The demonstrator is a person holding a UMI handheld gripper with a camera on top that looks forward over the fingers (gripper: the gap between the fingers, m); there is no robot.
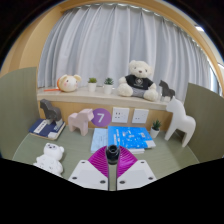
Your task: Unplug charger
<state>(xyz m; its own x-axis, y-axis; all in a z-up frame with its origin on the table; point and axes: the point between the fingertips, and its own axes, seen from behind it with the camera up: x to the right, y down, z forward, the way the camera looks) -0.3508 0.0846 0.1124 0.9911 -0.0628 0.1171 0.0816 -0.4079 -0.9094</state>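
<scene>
We find the gripper (113, 172) low at the near edge of a grey-green tabletop (30, 146), its two white fingers (90, 174) close together with only a narrow gap between them. A small dark cylindrical plug-like charger (113, 153) sits at that gap, right at the fingertips; we cannot tell whether both fingers press on it. A magenta pad (104, 158) shows behind it. Just beyond lies a blue and white packet (128, 139). At the far side we note a white wall socket panel (121, 116), a round purple disc marked 7 (100, 117) to its left, and a pale wooden shelf (60, 95) carrying a large white teddy bear (139, 79). A small white bear figure (50, 158) stands near left
</scene>
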